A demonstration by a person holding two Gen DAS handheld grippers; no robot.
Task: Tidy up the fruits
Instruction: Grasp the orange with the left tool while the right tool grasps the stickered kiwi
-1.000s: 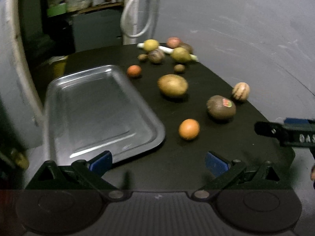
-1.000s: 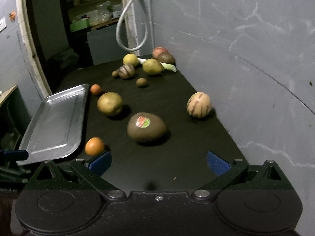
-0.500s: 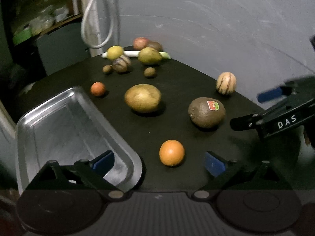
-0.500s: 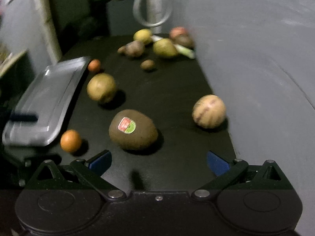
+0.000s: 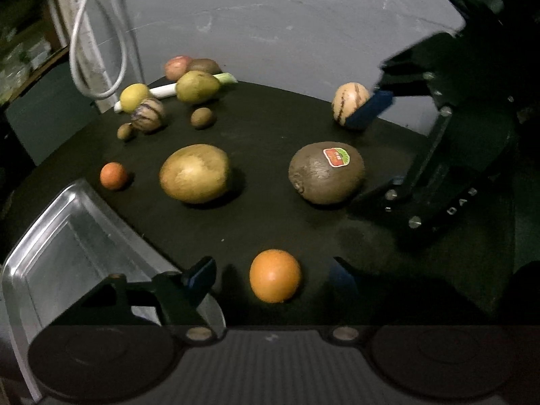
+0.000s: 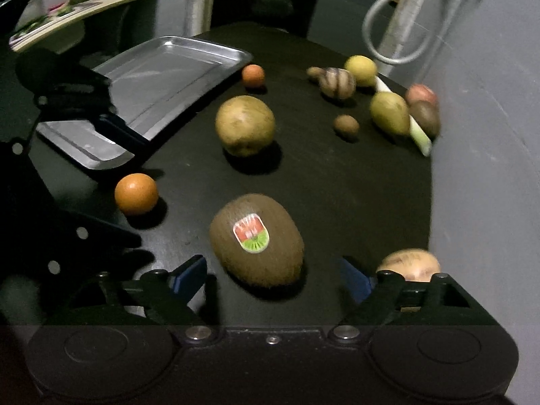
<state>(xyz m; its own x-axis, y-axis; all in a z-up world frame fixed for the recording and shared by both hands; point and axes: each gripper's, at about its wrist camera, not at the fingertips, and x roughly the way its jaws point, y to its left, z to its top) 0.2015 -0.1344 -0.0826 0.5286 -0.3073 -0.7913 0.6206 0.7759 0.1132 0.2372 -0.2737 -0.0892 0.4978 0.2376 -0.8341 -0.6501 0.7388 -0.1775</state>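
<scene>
My left gripper (image 5: 273,275) is open, its jaws standing on either side of an orange (image 5: 275,275) on the black table. My right gripper (image 6: 273,275) is open around a big brown kiwi (image 6: 256,239) with a red-green sticker. The kiwi also shows in the left wrist view (image 5: 325,172), with the right gripper (image 5: 374,145) beside it. The orange shows in the right wrist view (image 6: 136,193). A silver tray (image 5: 67,236) lies empty at the left. A striped pale fruit (image 5: 349,103) sits near the wall.
A large yellow-brown fruit (image 5: 195,172) and a small orange (image 5: 113,176) lie mid-table. Several more fruits and a leek (image 5: 168,89) cluster at the far end. A grey wall (image 5: 303,27) borders the table on the right. A hose loop (image 5: 98,44) hangs at the back.
Both grippers have moved forward and turned. The left one has closed in on the orange. The right one has come down around the kiwi. The fruits have not moved.
</scene>
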